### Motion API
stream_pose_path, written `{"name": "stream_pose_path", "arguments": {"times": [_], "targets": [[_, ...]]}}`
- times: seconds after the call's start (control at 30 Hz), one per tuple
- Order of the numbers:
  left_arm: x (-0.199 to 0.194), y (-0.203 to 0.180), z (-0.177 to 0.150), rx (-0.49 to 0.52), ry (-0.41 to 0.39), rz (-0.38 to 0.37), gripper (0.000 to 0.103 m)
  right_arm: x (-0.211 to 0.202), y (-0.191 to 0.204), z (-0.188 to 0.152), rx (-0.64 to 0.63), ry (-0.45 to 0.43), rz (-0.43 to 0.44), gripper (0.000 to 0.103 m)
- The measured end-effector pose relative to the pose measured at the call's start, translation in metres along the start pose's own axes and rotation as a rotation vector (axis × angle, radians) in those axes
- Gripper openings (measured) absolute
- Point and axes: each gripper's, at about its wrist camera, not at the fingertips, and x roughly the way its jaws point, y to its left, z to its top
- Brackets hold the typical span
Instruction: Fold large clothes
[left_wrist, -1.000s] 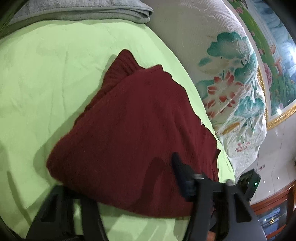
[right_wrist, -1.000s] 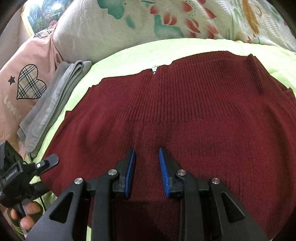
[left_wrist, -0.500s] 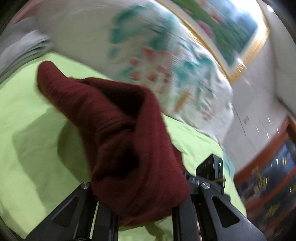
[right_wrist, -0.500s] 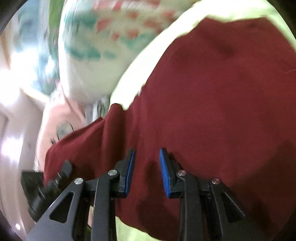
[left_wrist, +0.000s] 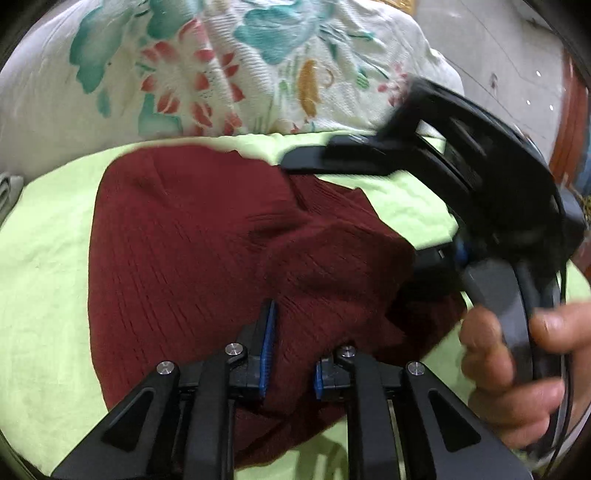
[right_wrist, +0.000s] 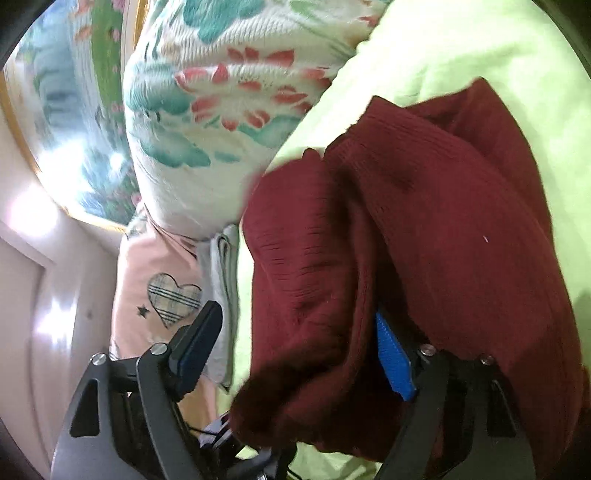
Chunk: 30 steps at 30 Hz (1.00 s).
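Left wrist view: lying bunched on lime-green bedsheet (left_wrist: 44, 277), dark red ribbed knit sweater (left_wrist: 177, 236); left gripper (left_wrist: 290, 350) clamping a fold; right gripper (right_wrist: 295, 350) gaping around cloth; ideally laying edges flat, smoothing.

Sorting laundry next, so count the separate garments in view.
3: maroon sweater on the green sheet; folded grey garment at the sheet's edge; pink heart-print garment beside it. Others may be hidden.

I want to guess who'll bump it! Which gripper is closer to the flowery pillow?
Right. The right gripper reaches to the far edge of the red sweater, beside the flowery pillow; the left gripper sits at its near edge.
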Motion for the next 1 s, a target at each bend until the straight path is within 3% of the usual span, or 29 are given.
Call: {"name": "stream_pose_path", "arguments": {"times": [0.27, 0.3, 0.33, 0.4, 0.47, 0.63, 0.73, 0.87, 1.0], "targets": [[-0.001, 0.001, -0.007, 0.011, -0.009, -0.026, 0.016, 0.039, 0.017, 0.04, -0.138, 0.113, -0.112, 0.081], [-0.001, 0.001, -0.006, 0.009, -0.009, -0.028, 0.016, 0.05, 0.02, 0.045, -0.158, 0.142, -0.137, 0.077], [0.003, 0.0, -0.003, 0.003, -0.007, -0.031, 0.016, 0.058, 0.02, 0.048, -0.163, 0.155, -0.161, 0.069], [-0.001, 0.003, -0.006, 0.0, -0.005, -0.037, 0.016, 0.071, 0.016, 0.054, -0.153, 0.176, -0.213, 0.02], [-0.002, 0.003, -0.002, -0.003, -0.003, -0.056, 0.016, 0.067, 0.018, 0.058, -0.157, 0.153, -0.199, 0.016], [-0.018, -0.015, 0.016, 0.02, -0.053, -0.128, 0.016, 0.009, 0.054, 0.058, -0.303, 0.005, -0.135, 0.014], [-0.009, -0.032, 0.022, 0.032, -0.036, -0.173, 0.016, -0.019, 0.056, 0.058, -0.368, -0.065, -0.225, 0.014], [0.035, -0.039, 0.019, -0.004, 0.06, -0.217, 0.015, -0.023, 0.015, 0.062, -0.321, -0.049, -0.374, 0.014], [0.045, -0.044, 0.014, 0.03, 0.084, -0.2, 0.017, -0.016, -0.008, 0.059, -0.319, -0.04, -0.417, 0.014]]}}
